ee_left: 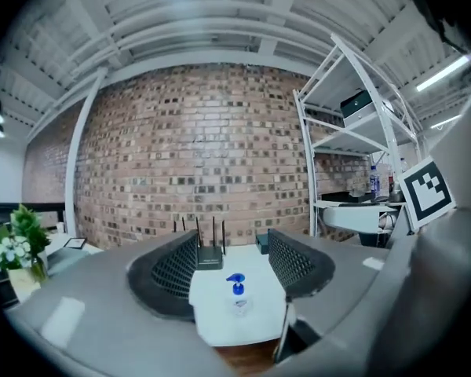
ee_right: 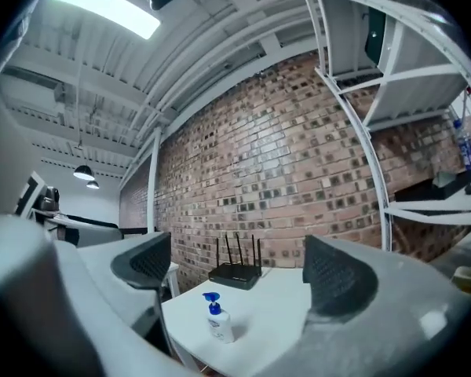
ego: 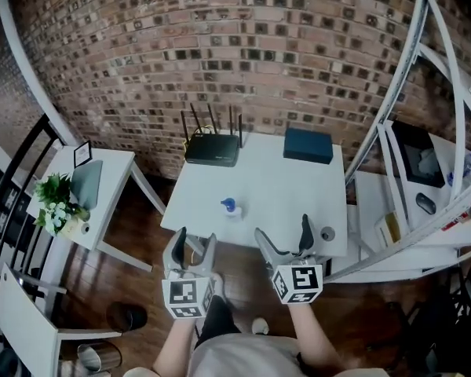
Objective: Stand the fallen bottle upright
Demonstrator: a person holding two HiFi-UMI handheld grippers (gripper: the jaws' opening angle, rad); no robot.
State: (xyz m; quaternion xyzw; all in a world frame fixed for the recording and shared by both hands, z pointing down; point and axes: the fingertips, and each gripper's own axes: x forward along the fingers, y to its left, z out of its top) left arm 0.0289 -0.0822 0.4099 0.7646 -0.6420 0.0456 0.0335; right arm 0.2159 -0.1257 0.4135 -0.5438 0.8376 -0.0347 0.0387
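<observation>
A small clear bottle (ego: 231, 208) with a blue pump top stands upright near the front left of the white table (ego: 267, 179). The bottle (ee_left: 236, 293) shows far off between the jaws in the left gripper view, and the bottle (ee_right: 217, 321) stands upright in the right gripper view too. My left gripper (ego: 195, 248) is held open in front of the table's near edge, nothing between its fingers. My right gripper (ego: 286, 232) is open as well, empty, level with the table's front right.
A black router (ego: 213, 145) with antennas and a dark blue box (ego: 308, 144) sit at the table's back by the brick wall. A small round object (ego: 327, 233) lies at the front right corner. A side table with a plant (ego: 56, 203) stands left; white shelving (ego: 424, 171) stands right.
</observation>
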